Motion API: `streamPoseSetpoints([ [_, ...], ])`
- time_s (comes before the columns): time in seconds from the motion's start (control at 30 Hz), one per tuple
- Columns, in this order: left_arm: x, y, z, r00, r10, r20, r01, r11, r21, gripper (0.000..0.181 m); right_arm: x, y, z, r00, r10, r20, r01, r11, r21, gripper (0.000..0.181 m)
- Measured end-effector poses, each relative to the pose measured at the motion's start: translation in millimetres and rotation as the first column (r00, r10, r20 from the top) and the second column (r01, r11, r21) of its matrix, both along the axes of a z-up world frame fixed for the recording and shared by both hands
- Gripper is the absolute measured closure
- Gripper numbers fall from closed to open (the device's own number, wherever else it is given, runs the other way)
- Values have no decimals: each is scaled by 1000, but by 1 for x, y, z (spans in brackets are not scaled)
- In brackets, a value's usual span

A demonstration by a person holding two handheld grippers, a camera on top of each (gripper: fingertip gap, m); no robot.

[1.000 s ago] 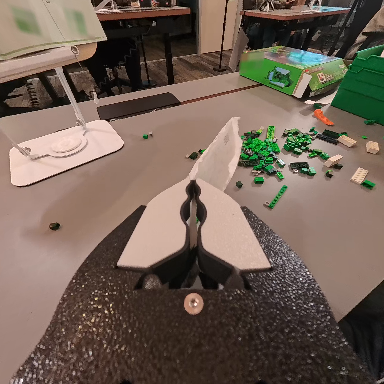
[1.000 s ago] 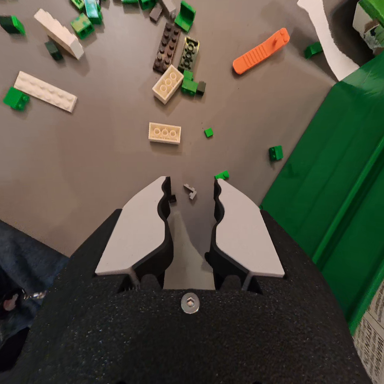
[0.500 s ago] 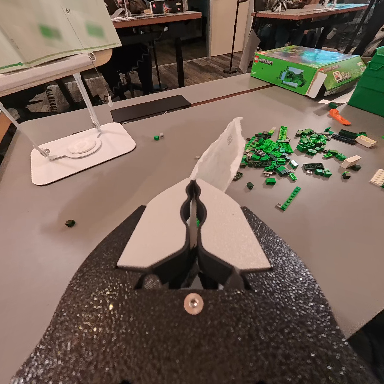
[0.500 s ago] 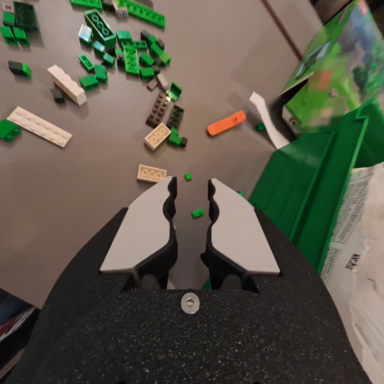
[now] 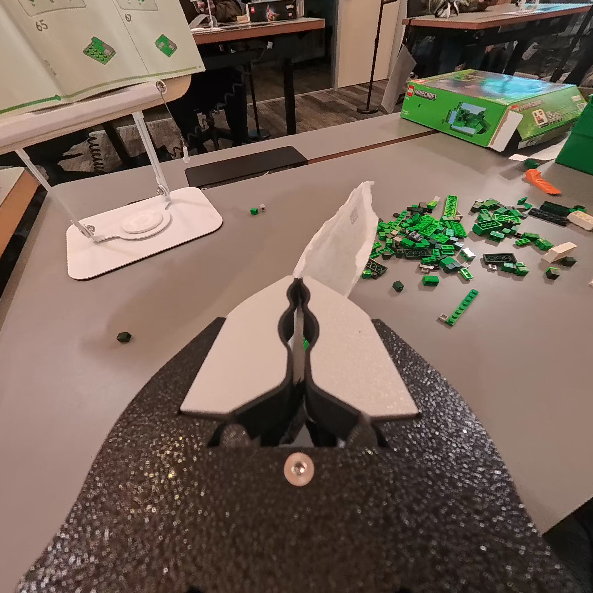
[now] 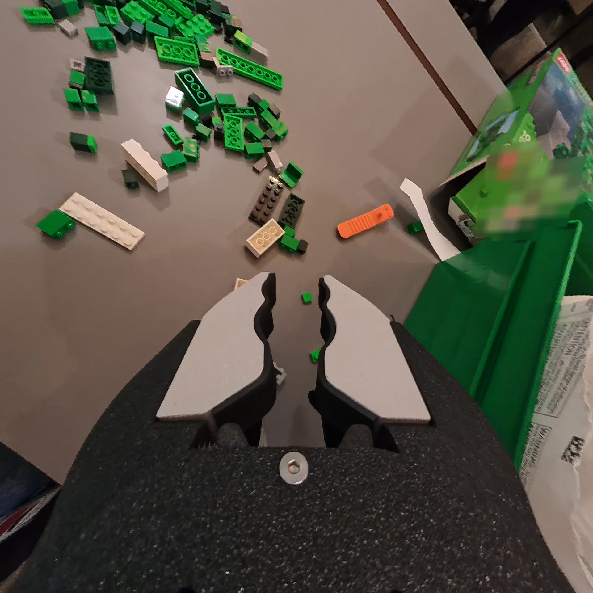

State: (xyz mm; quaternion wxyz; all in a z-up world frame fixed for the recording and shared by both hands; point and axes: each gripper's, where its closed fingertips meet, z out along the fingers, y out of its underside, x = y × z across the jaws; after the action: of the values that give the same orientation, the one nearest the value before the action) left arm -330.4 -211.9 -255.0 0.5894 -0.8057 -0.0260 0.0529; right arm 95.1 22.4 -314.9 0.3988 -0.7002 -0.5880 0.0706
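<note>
My left gripper [image 5: 297, 282] is shut on a white paper bag [image 5: 340, 244] that sticks up ahead of its tips, held above the grey table [image 5: 160, 321]. A pile of green, dark and white toy bricks [image 5: 449, 237] lies to its right. My right gripper [image 6: 296, 279] is open and empty above the table, with a tiny green piece [image 6: 306, 297] showing between its tips. A cream brick [image 6: 265, 236] and an orange brick separator [image 6: 365, 221] lie just beyond. Scattered green bricks [image 6: 199, 90] spread farther off.
A white stand [image 5: 141, 231] holds an open instruction booklet [image 5: 96, 41] at the far left. A green toy box [image 5: 491, 106] lies at the far right, also in the right wrist view [image 6: 529, 128]. A green bin [image 6: 500, 337] with a white printed bag [image 6: 564, 417] stands right of my right gripper. The gap from one gripper's tips to the other's is roughly 50 cm. My left tips are about 45 cm from the cream brick [image 6: 265, 236], my right tips only 7 cm.
My left gripper has drifted left with the bag, so the brick pile sits farther right. My right gripper has lifted and tilted up from the small grey piece, showing more bricks and the bin.
</note>
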Motion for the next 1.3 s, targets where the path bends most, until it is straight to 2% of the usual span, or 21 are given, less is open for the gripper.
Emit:
streamPoseSetpoints([
  [0.57, -4, -1, 1, 1000, 17, -10, -17, 1000, 16, 181, -22, -16, 6, 989, 98, -112, -105, 993, -52, 155],
  [0.87, -9, 0, 0, 999, 41, -13, -41, 998, 43, 181, -41, -25, -9, 979, 165, -122, -177, 980, -93, 155],
  [1.03, -6, 5, -2, 999, 44, -30, -43, 998, 44, 181, -88, -46, -12, 937, 275, -218, -308, 941, -138, 156],
  [1.17, -5, 9, -4, 997, 50, -54, -47, 998, 52, 181, -148, -53, -8, 887, 431, -167, -447, 892, -73, 158],
  [1.3, -6, 12, -6, 996, 70, -55, -65, 994, 91, 181, -210, -50, -4, 824, 553, -127, -564, 823, -76, 163],
])
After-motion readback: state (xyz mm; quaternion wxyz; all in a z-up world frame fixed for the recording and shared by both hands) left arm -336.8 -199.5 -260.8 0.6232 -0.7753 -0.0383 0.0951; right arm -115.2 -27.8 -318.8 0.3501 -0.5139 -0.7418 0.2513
